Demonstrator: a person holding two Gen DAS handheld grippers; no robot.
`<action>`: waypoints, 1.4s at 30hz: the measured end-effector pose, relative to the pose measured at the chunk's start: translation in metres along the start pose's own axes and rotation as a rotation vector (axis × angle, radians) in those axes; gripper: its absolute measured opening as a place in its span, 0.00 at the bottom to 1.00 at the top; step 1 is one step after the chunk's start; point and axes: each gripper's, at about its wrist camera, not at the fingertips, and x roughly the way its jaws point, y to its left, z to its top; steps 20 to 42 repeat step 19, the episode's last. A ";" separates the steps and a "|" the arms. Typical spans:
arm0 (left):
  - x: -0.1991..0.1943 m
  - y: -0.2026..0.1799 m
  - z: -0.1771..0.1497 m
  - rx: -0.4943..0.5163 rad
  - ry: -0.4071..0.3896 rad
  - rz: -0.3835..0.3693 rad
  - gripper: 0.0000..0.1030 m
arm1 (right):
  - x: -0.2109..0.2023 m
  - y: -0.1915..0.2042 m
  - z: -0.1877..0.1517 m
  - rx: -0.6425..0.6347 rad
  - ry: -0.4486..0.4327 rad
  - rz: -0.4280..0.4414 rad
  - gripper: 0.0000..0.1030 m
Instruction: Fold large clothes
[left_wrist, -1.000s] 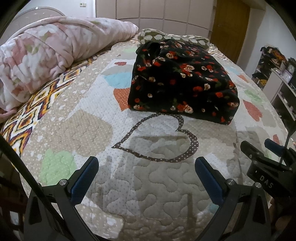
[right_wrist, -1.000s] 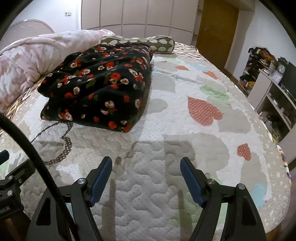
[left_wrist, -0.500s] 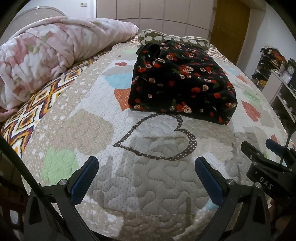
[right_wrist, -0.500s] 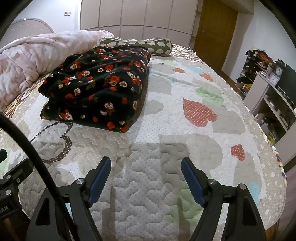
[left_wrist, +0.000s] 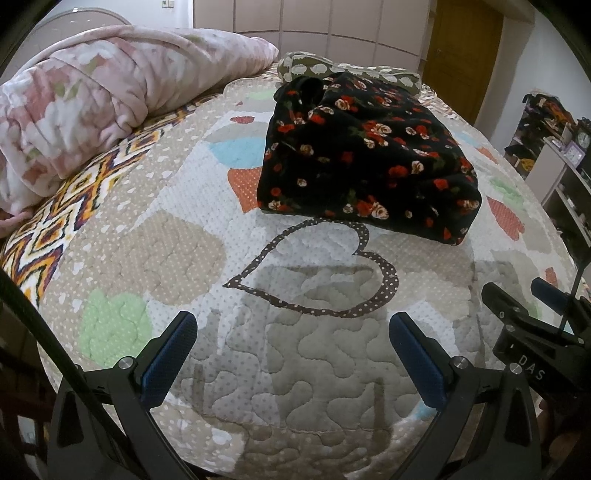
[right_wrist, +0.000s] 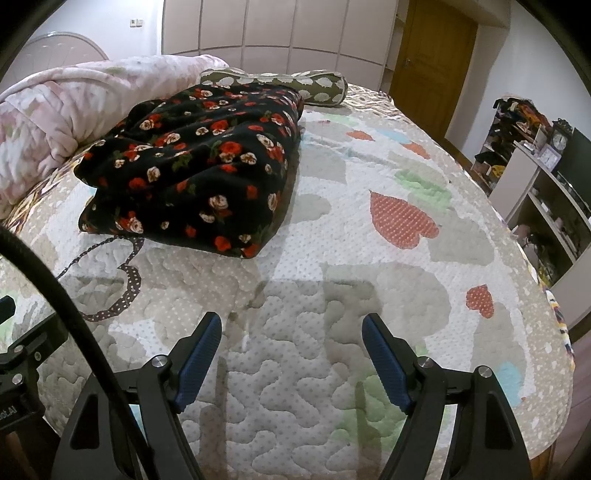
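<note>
Only the right wrist view shows the shelving unit with a round clock, while the folded black rose-print fleece garment is seen on the heart-patterned quilted bedspread at twelve o'clock from the wide-open, empty left gripper and at eleven o'clock from the equally open, empty right gripper.
</note>
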 end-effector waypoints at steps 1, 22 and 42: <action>0.001 0.000 0.000 -0.001 0.002 0.000 1.00 | 0.000 0.000 0.000 -0.001 0.001 0.000 0.80; 0.009 0.005 -0.002 -0.030 0.027 0.006 1.00 | 0.007 0.006 -0.001 -0.020 0.018 0.002 0.80; 0.009 0.005 -0.002 -0.030 0.027 0.006 1.00 | 0.007 0.006 -0.001 -0.020 0.018 0.002 0.80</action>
